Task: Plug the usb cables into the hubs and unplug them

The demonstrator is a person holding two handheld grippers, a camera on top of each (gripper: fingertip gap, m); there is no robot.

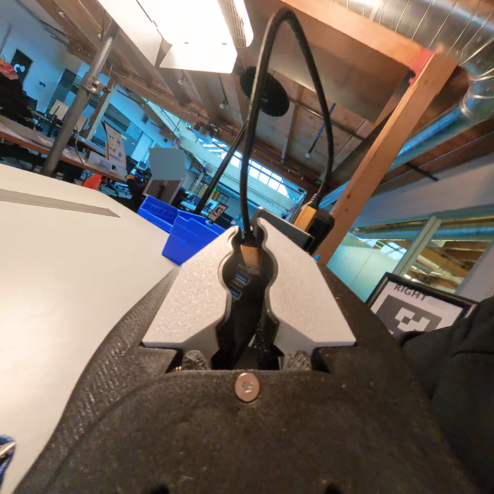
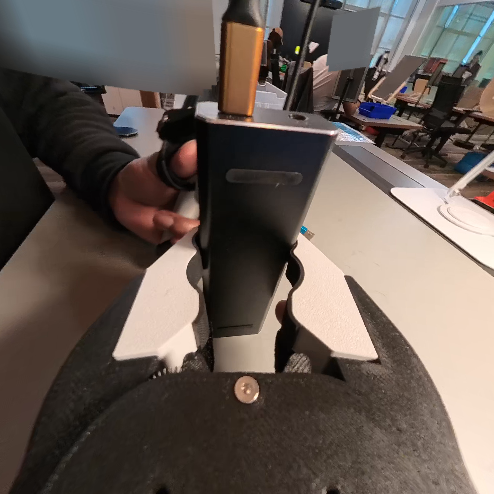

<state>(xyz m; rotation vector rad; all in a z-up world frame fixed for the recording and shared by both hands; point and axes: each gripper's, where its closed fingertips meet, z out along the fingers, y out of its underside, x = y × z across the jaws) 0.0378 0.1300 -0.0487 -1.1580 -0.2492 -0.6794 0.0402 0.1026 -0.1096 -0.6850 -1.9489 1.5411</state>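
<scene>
Hubs first: the left claw (image 1: 250,235) is closed around a slim black hub (image 1: 242,299), glossy plastic with blue ports showing down between its grey fingers (image 1: 195,291). An orange metal plug (image 1: 250,257) sits in the port nearest the fingertips, and its braided black cable (image 1: 324,139) loops up over the claw and drops to a second orange plug (image 1: 307,213) just past the tips on the right.

That second plug (image 2: 240,66) is seated in the top end of a dark brushed-metal hub (image 2: 256,213), which the right claw (image 2: 244,250) clamps by its long flat sides above the white table (image 2: 374,267).

My guess: both hubs are light, rigid and slick, so squeeze the flat faces. The cable is springy; pull by the stiff metal plug shell, never the braid.
</scene>
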